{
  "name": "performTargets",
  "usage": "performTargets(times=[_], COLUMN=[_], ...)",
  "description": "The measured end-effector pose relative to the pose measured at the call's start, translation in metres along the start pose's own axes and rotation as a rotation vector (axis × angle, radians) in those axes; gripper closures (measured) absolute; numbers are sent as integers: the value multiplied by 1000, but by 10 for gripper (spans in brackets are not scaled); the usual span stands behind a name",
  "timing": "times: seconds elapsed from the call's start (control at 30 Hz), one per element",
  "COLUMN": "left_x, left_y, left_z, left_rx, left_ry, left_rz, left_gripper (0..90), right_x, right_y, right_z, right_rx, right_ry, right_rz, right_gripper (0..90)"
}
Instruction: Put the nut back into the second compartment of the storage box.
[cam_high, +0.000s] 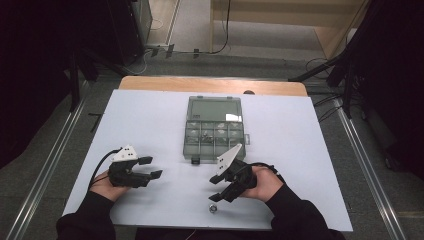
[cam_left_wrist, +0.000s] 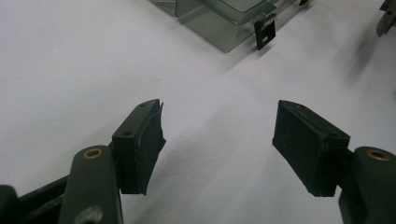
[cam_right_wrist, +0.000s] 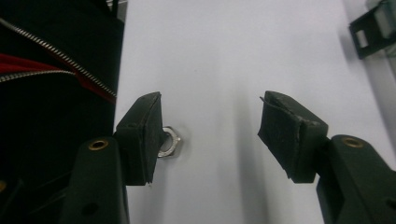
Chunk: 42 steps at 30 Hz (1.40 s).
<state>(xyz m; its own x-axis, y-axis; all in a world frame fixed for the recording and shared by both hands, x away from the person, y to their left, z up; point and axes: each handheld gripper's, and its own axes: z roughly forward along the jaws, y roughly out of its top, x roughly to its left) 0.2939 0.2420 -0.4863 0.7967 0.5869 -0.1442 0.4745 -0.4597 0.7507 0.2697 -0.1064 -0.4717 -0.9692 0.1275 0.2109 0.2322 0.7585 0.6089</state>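
A small metal nut (cam_high: 213, 208) lies on the white table (cam_high: 150, 120) near its front edge. In the right gripper view the nut (cam_right_wrist: 170, 142) sits just beside the left pad, partly hidden behind it and not between the pads. My right gripper (cam_high: 214, 190) (cam_right_wrist: 211, 105) is open and points down toward the front edge, just above the nut. My left gripper (cam_high: 155, 167) (cam_left_wrist: 217, 112) rests at the front left, open, with bare table between its jaws. A clear compartment box (cam_high: 215, 130) lies closed mid-table.
The box's black latch (cam_left_wrist: 265, 32) (cam_right_wrist: 369, 32) faces the person. Several small parts lie in its front compartments. The person's dark zipped jacket (cam_right_wrist: 46, 70) is close behind the nut at the table's front edge. A wooden strip (cam_high: 210, 84) runs along the far side.
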Motion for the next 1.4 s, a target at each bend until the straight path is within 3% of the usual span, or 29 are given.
performTargets(times=[0.3, 0.6, 0.77, 1.0, 1.07, 1.4], left_x=[0, 1, 1, 1, 1, 1], left_y=[0, 0, 0, 0, 0, 0], left_z=[0, 0, 0, 0, 0, 0], left_rx=[1, 2, 1, 2, 0, 2], left_ry=[2, 2, 1, 1, 0, 2], left_rz=[-1, 0, 0, -1, -1, 0], left_gripper=[328, 328, 328, 328, 328, 328], right_x=[6, 13, 16, 22, 23, 28], right_y=[-3, -6, -7, -7, -7, -7], right_z=[9, 19, 23, 28, 31, 33], right_rx=[33, 40, 63, 96, 103, 118], right_ry=[20, 23, 31, 52, 42, -11], right_rz=[-46, -49, -73, -68, -98, -137], right_gripper=[424, 451, 477, 529, 548, 670])
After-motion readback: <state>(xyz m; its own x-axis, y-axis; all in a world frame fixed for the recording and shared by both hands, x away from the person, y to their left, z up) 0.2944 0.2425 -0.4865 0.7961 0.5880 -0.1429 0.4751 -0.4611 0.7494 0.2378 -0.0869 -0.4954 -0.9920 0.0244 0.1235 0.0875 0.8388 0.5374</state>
